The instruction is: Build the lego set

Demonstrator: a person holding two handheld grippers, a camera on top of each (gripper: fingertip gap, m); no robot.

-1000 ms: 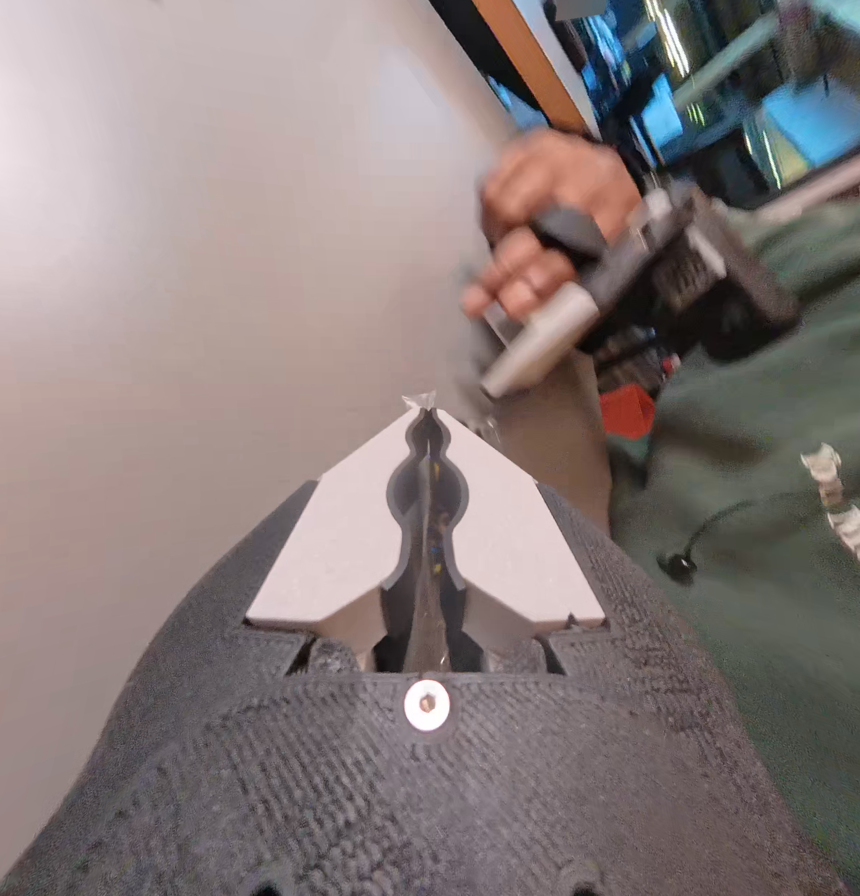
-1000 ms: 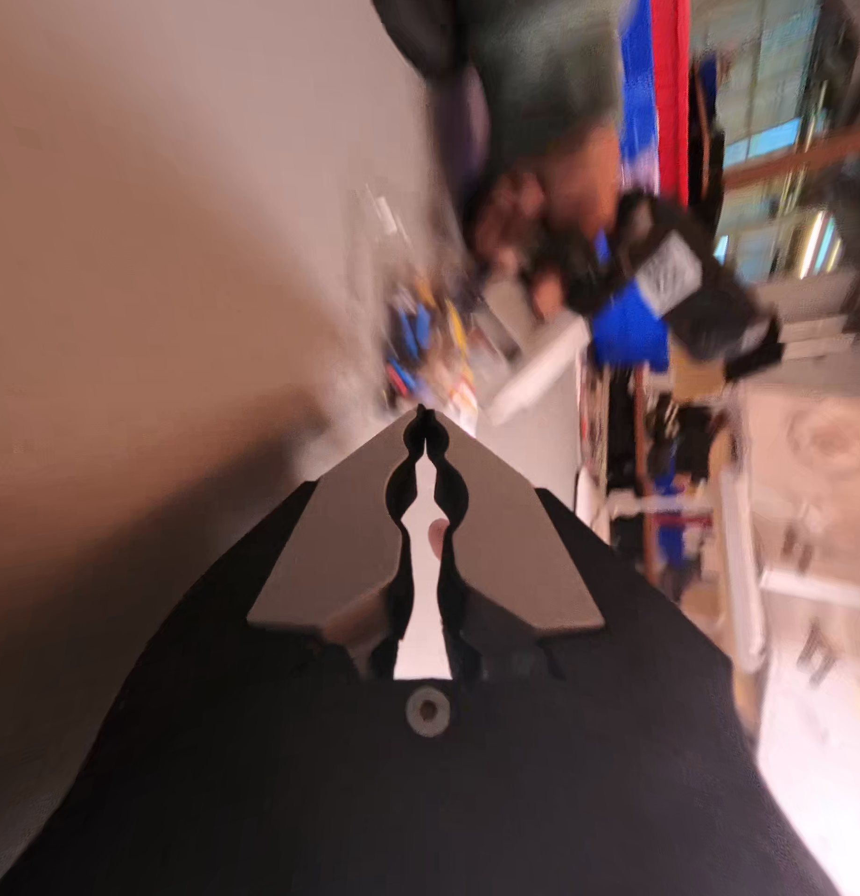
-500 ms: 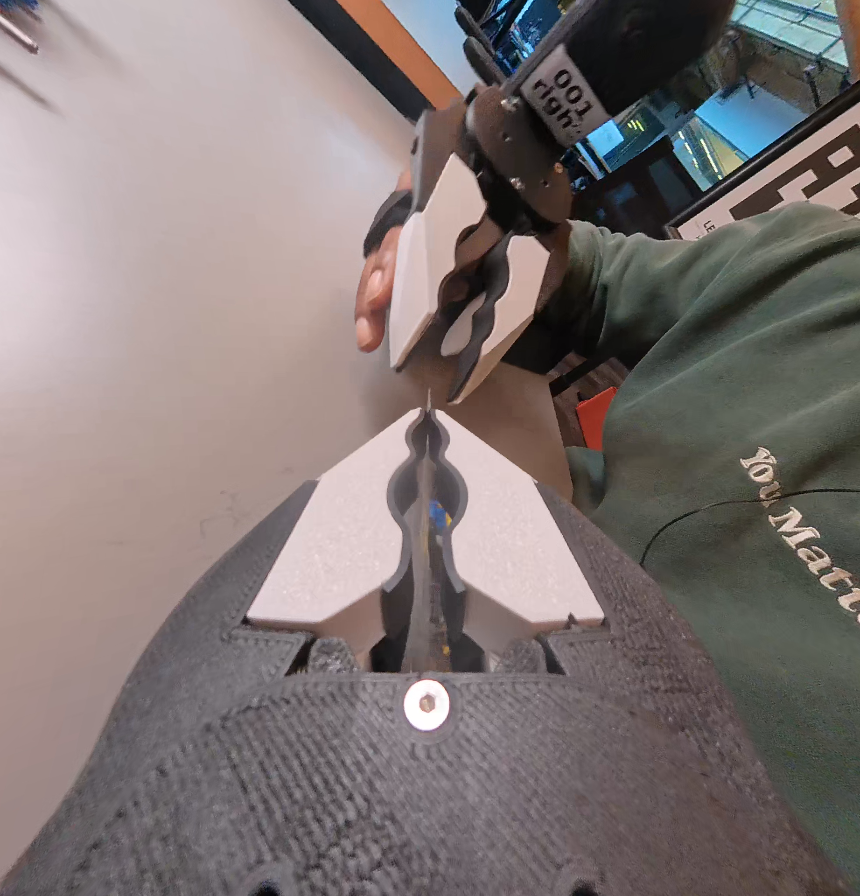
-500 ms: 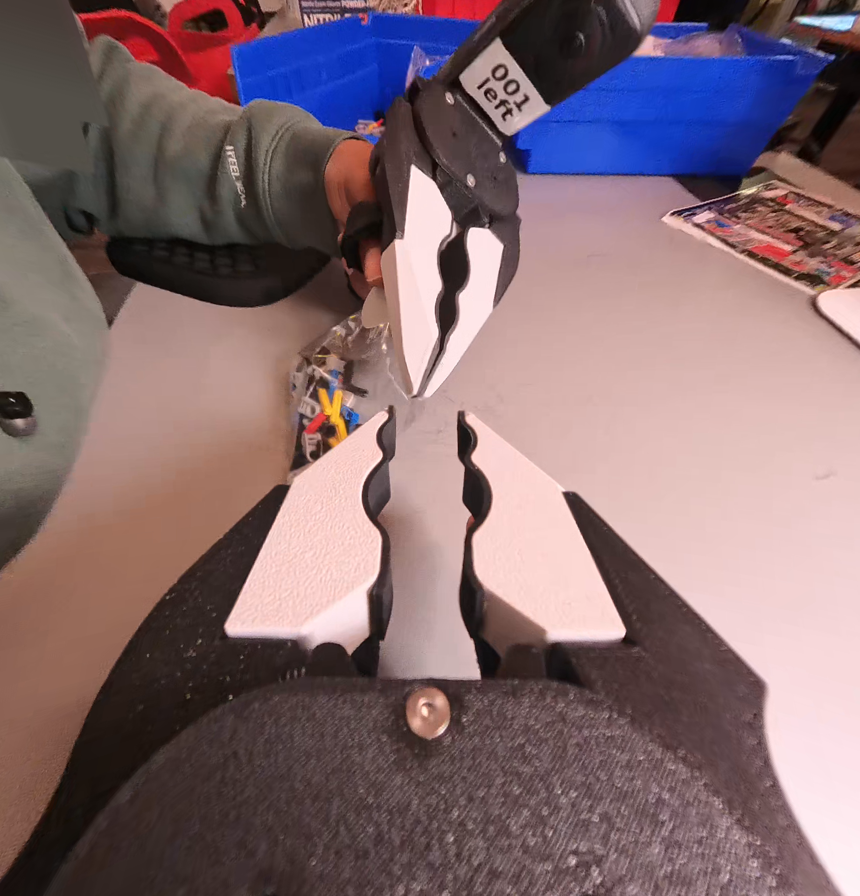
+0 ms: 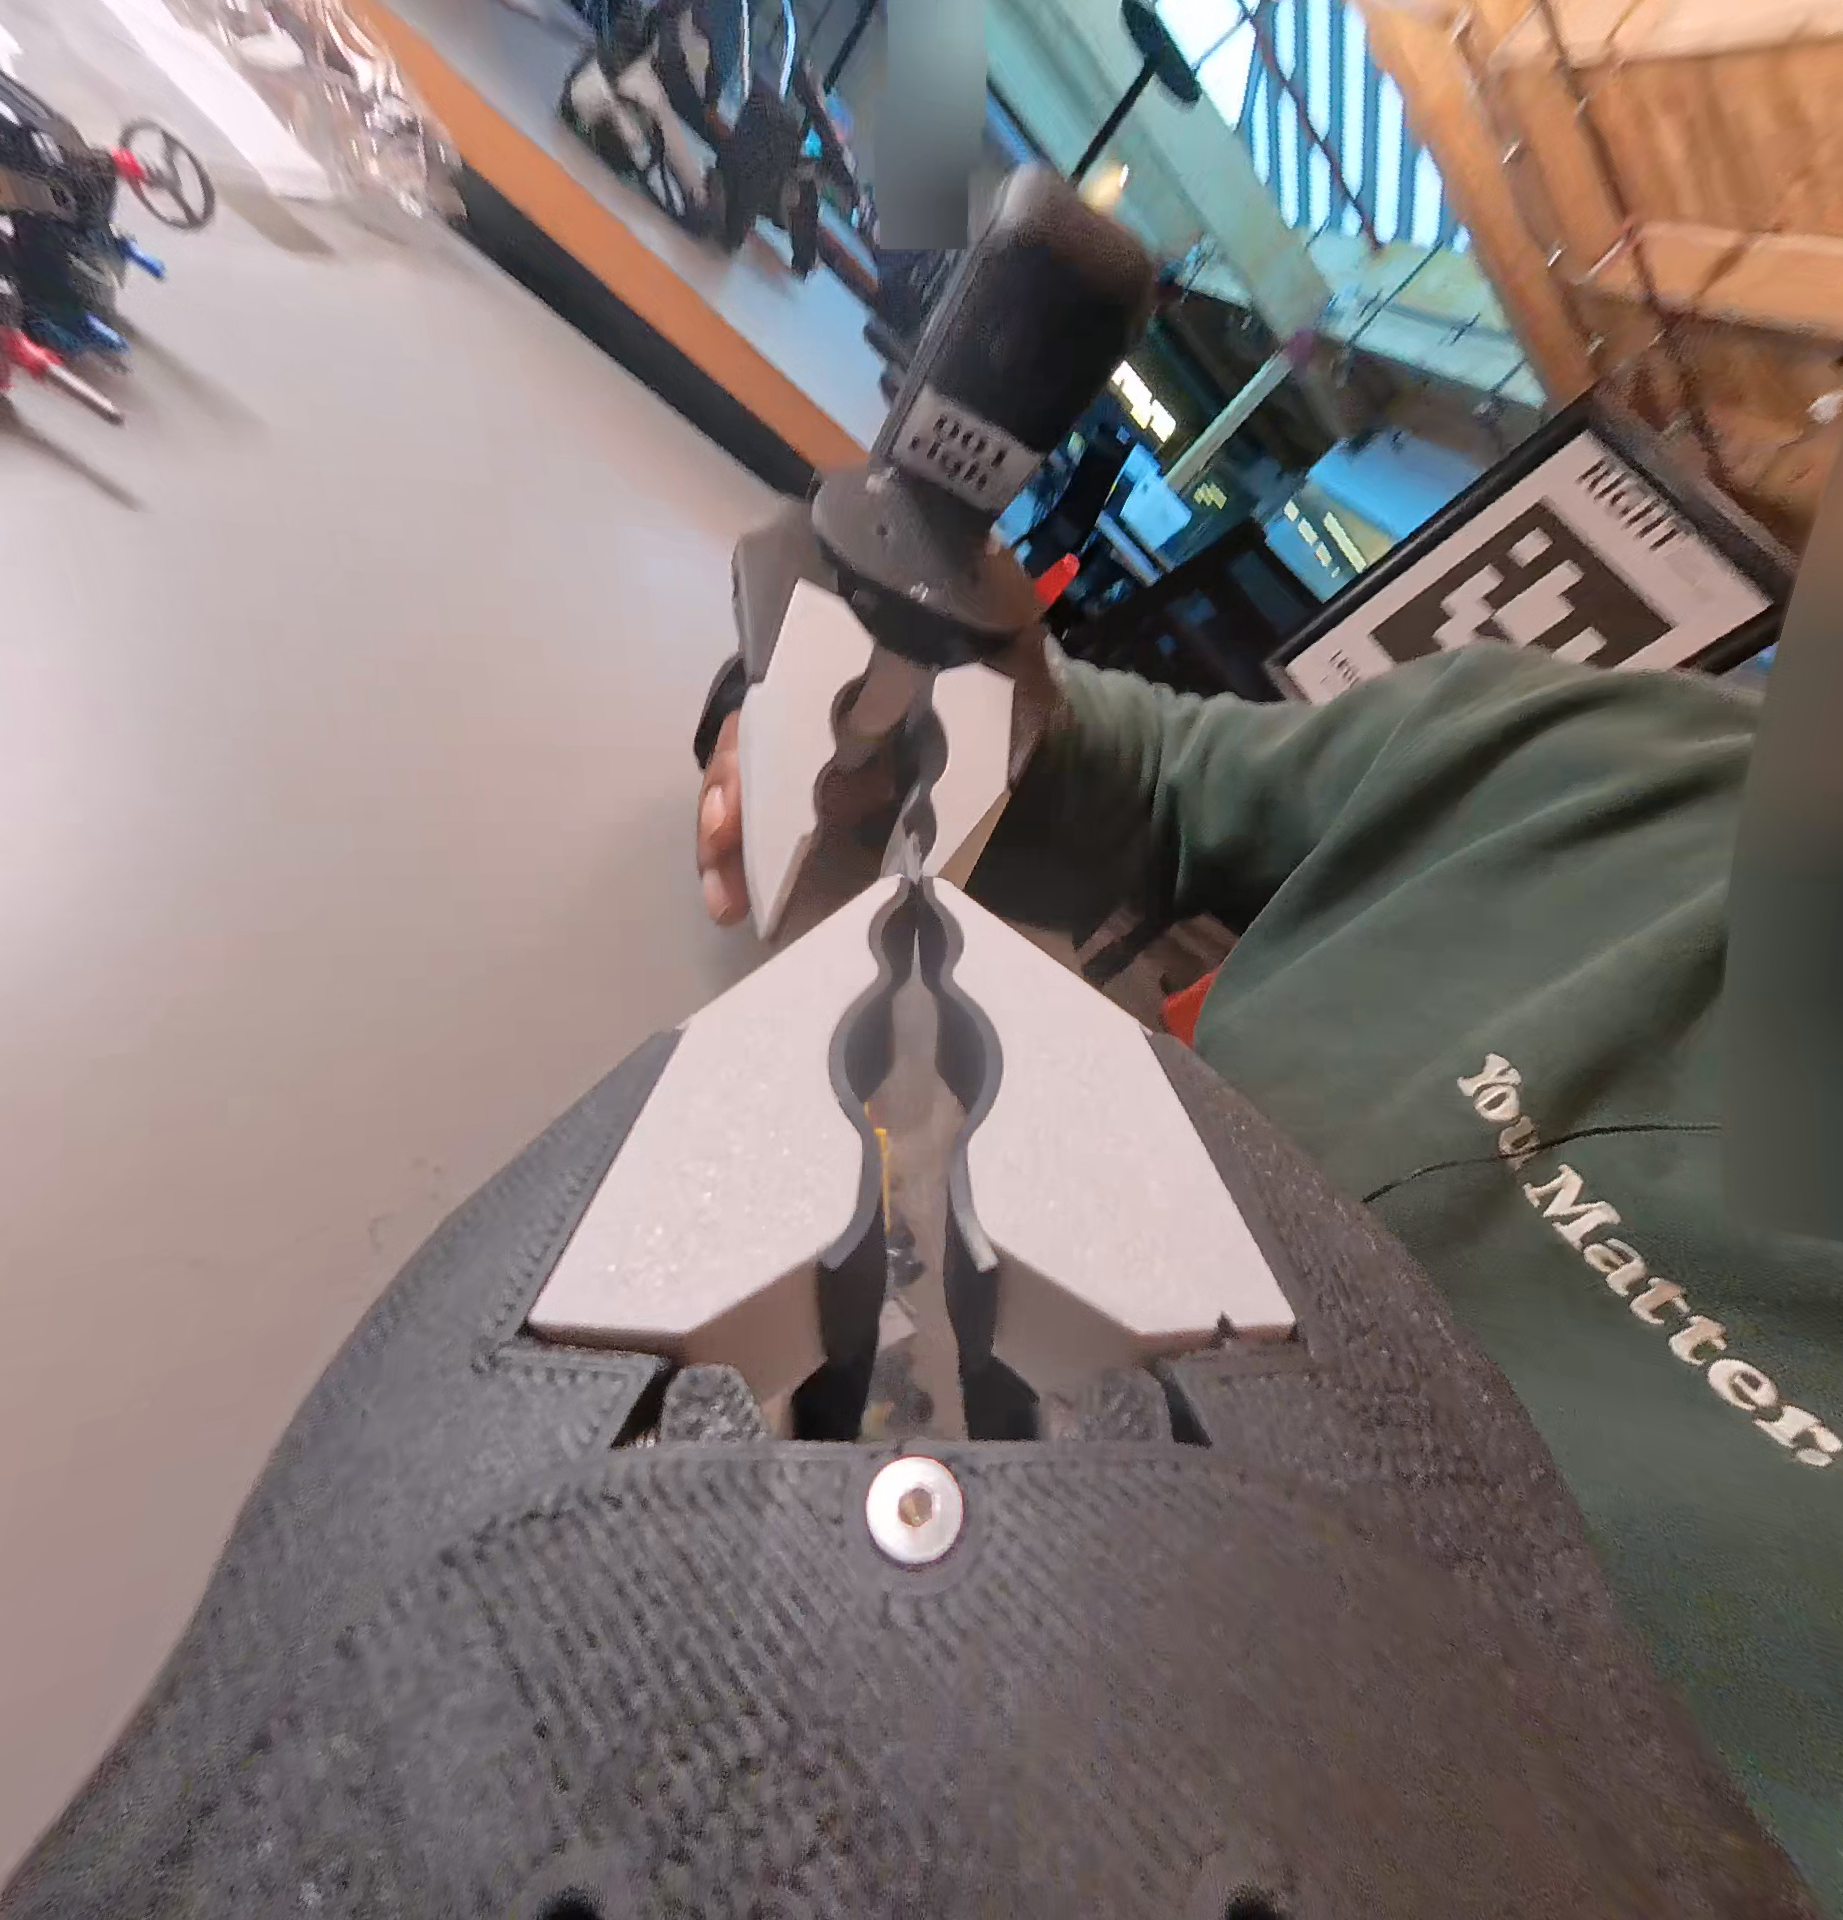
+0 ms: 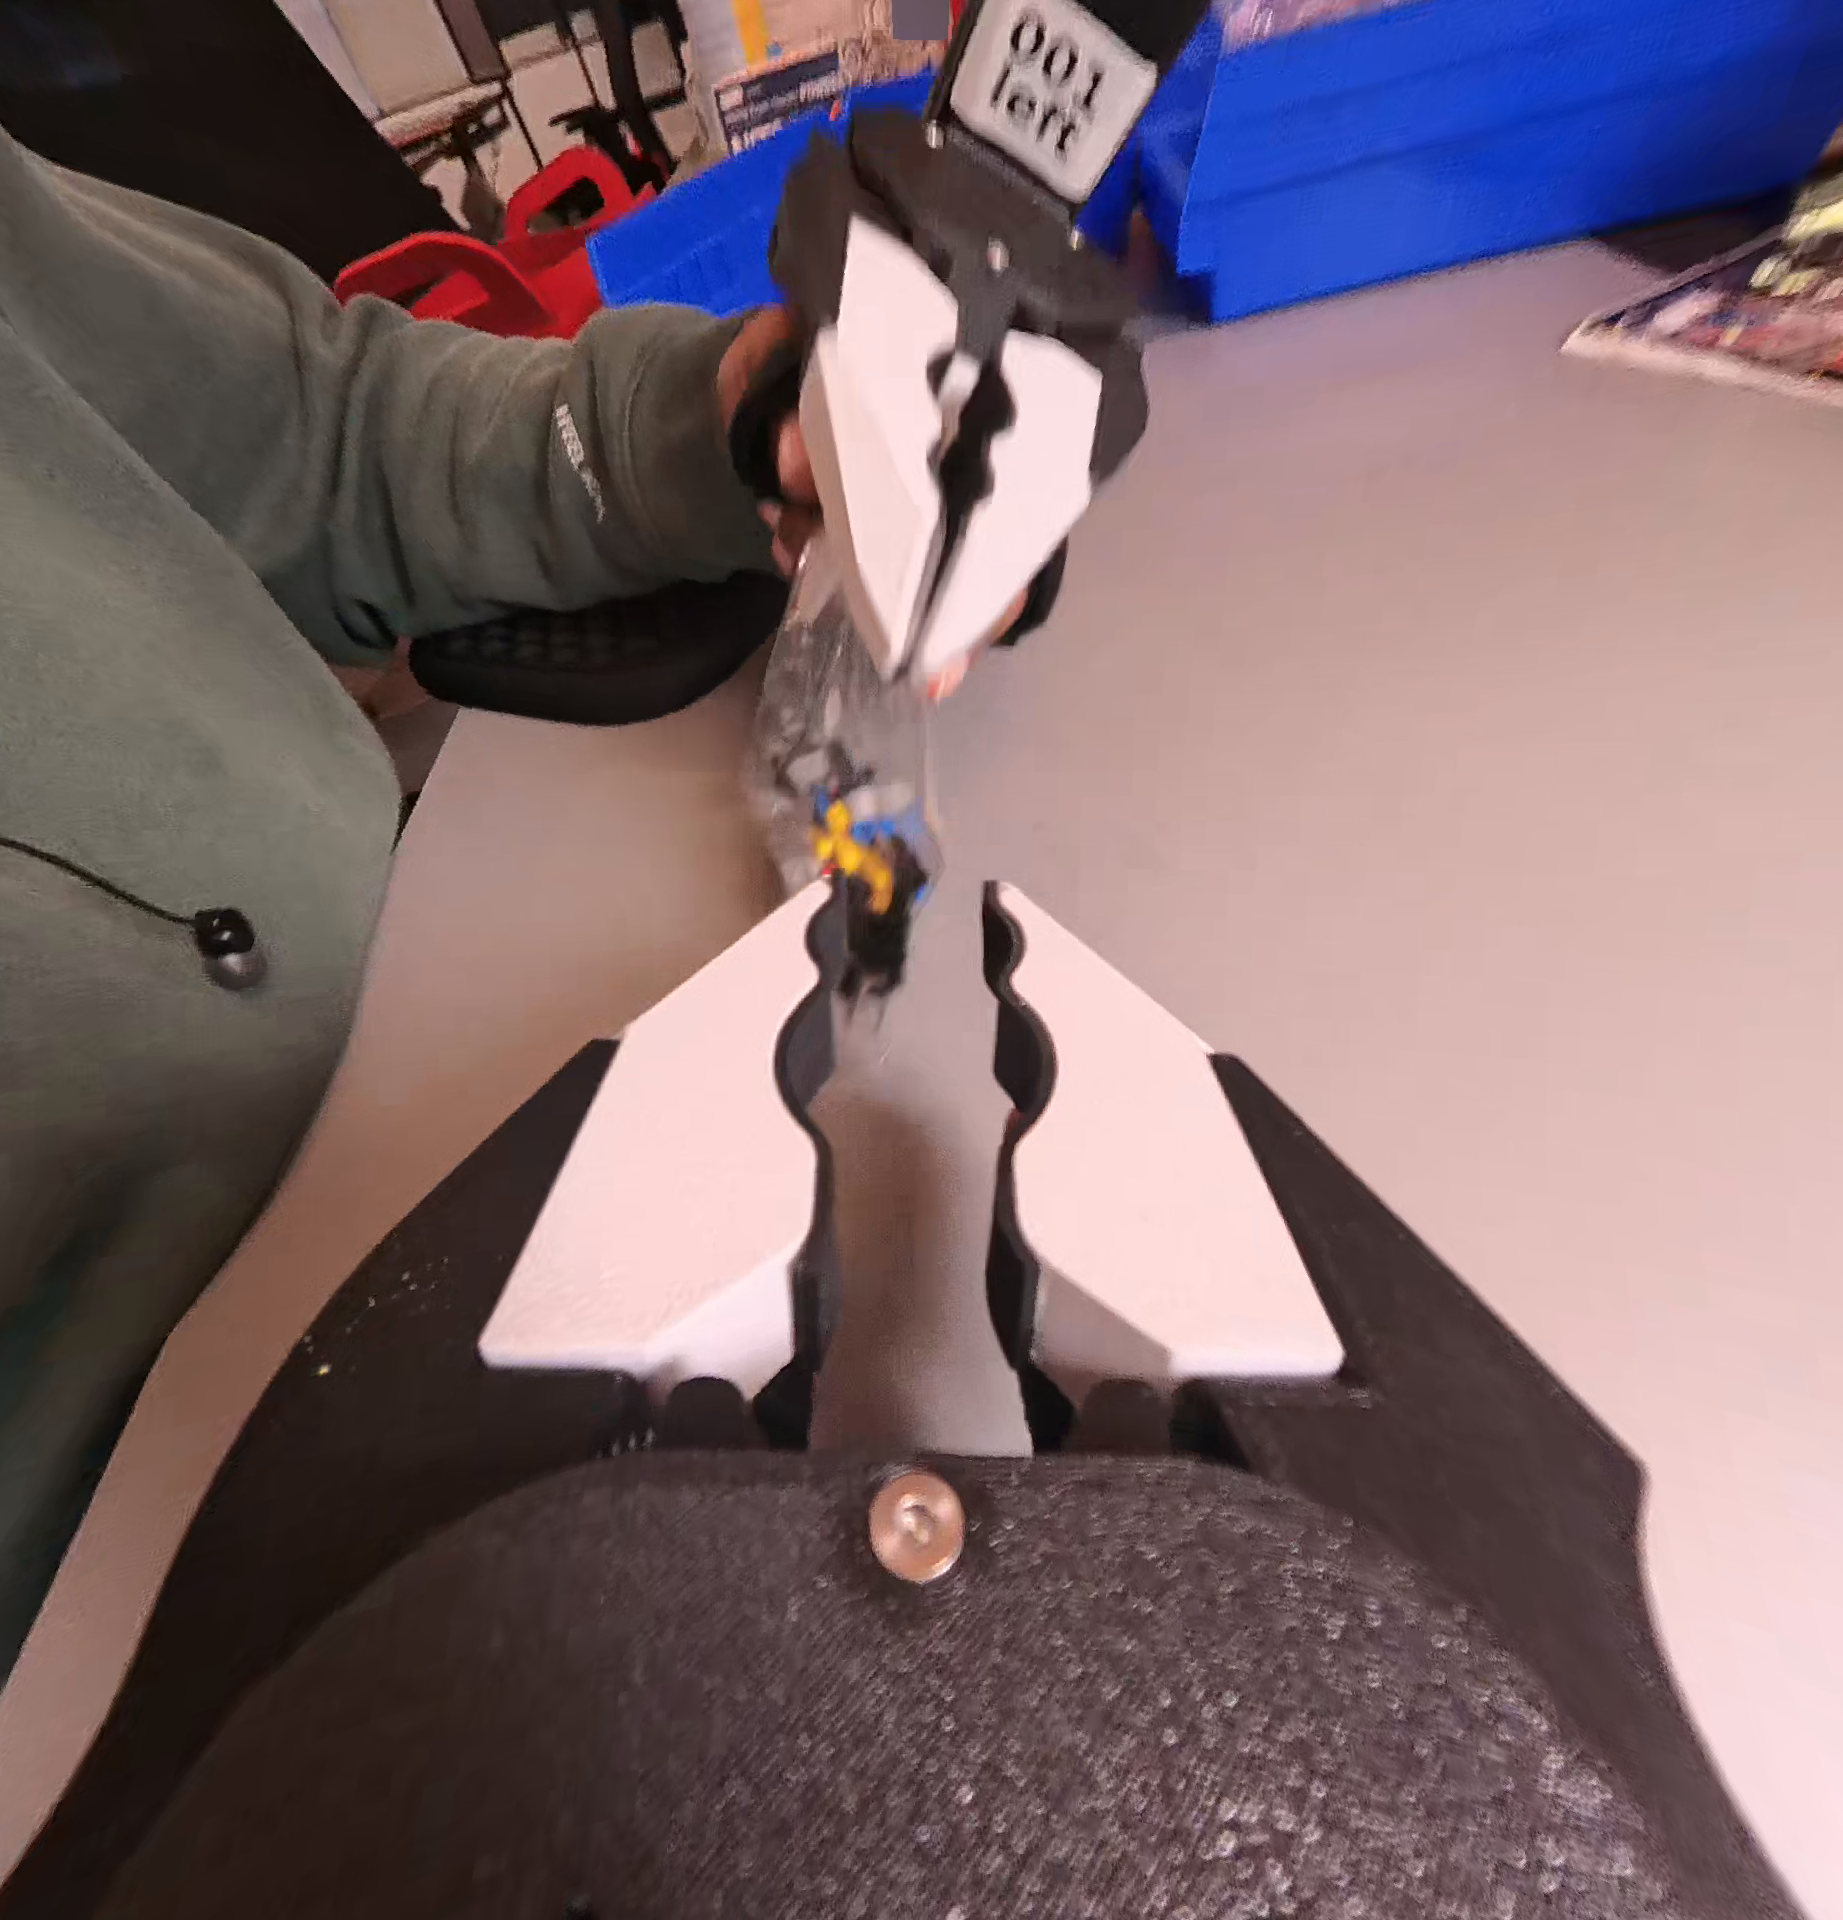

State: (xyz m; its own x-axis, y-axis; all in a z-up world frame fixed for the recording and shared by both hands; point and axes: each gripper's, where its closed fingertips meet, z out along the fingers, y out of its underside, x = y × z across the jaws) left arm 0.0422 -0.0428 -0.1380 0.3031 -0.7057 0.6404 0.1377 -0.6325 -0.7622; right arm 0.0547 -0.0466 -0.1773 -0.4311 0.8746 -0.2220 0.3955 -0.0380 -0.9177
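A clear plastic bag of small lego pieces [image 6: 844,769] hangs from my left gripper [image 6: 912,665], which is shut on the bag's top edge above the grey table [image 6: 1416,727]. In the left wrist view the bag [image 5: 912,1143] shows squeezed between the closed fingers of the left gripper [image 5: 919,883]. My right gripper [image 6: 906,899] is open, facing the left one, and the bag's lower end with yellow, blue and black pieces hangs at its fingertips, nearer the left finger. In the left wrist view the right gripper [image 5: 863,883] sits tip to tip with the left.
Blue bins [image 6: 1468,156] stand at the table's far edge with red items [image 6: 449,281] beside them. A printed booklet [image 6: 1748,312] lies at the far right. A partly built dark lego model [image 5: 34,260] stands far left. The person's green sleeves [image 6: 429,468] flank the grippers. One gripper's finger ends stand about 4 cm off the other's. The partly built dark lego model [image 5: 34,260] is about 30 cm from both grippers' fingertips.
The left gripper has lifted the bag off the table, so it now hangs in the air. The right gripper stayed open and the bag's lower end now lies at its fingertips.
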